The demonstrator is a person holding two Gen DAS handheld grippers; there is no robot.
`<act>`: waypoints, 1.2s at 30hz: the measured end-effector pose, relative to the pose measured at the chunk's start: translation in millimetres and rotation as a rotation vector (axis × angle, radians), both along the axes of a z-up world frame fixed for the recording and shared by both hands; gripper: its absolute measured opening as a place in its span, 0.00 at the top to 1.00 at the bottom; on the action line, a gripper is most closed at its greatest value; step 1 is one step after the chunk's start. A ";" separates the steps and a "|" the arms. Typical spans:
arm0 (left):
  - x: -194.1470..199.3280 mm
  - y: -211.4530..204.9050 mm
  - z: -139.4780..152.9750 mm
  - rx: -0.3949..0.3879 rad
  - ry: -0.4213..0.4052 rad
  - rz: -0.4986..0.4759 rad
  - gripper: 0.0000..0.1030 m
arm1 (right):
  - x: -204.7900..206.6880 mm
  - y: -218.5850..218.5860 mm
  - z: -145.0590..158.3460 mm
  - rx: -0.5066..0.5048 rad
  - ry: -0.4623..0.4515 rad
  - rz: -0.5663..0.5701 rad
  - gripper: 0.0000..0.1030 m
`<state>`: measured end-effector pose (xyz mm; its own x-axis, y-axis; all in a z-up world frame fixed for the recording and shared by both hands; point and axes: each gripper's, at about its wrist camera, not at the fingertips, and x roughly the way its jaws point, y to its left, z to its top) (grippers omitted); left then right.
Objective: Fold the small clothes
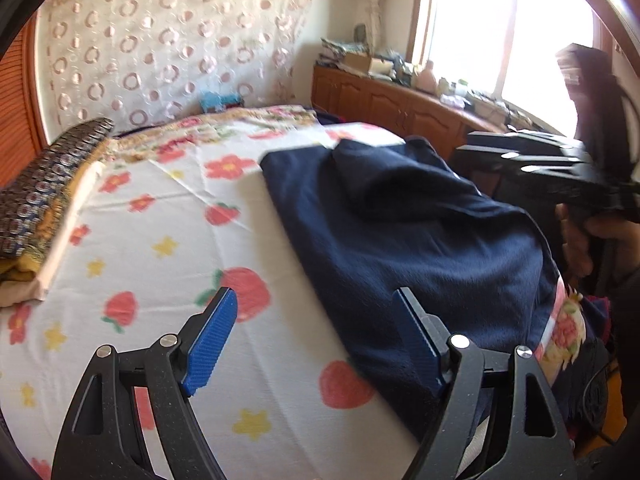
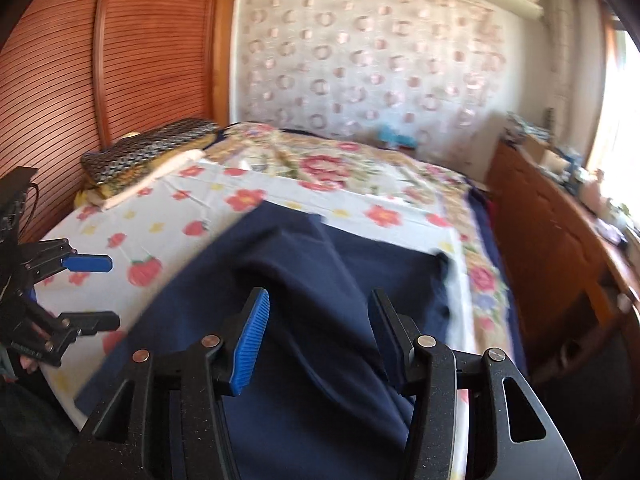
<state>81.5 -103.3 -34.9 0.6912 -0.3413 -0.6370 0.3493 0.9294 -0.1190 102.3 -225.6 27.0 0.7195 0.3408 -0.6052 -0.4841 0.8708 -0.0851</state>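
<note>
Left gripper (image 1: 316,332) wide open, empty, navy garment (image 1: 420,220) just ahead-right on the bed (image 1: 160,208). Right gripper (image 2: 318,320) parted, empty, above the garment.

Bedroom in a home. I'm working over a bed (image 1: 168,216) spread with a strawberry-and-flower sheet, folded blankets (image 2: 148,152) stacked at its far corner. Patterned curtain (image 1: 160,52) covers the wall behind. Slatted wooden wardrobe (image 2: 100,80) on one side, low wooden cabinets (image 1: 384,100) cluttered with household bits under a bright window (image 1: 500,28).
</note>
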 end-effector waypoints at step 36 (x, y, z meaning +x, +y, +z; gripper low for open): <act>-6.7 8.8 -0.2 -0.031 -0.011 0.007 0.22 | 145.6 -47.0 6.9 -0.114 0.076 -0.194 0.93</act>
<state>74.9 -94.5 -35.1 0.7008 -0.3555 -0.6185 0.3441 0.9279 -0.1435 247.9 -272.6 34.0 0.7155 0.1271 -0.6870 -0.3178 0.9349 -0.1581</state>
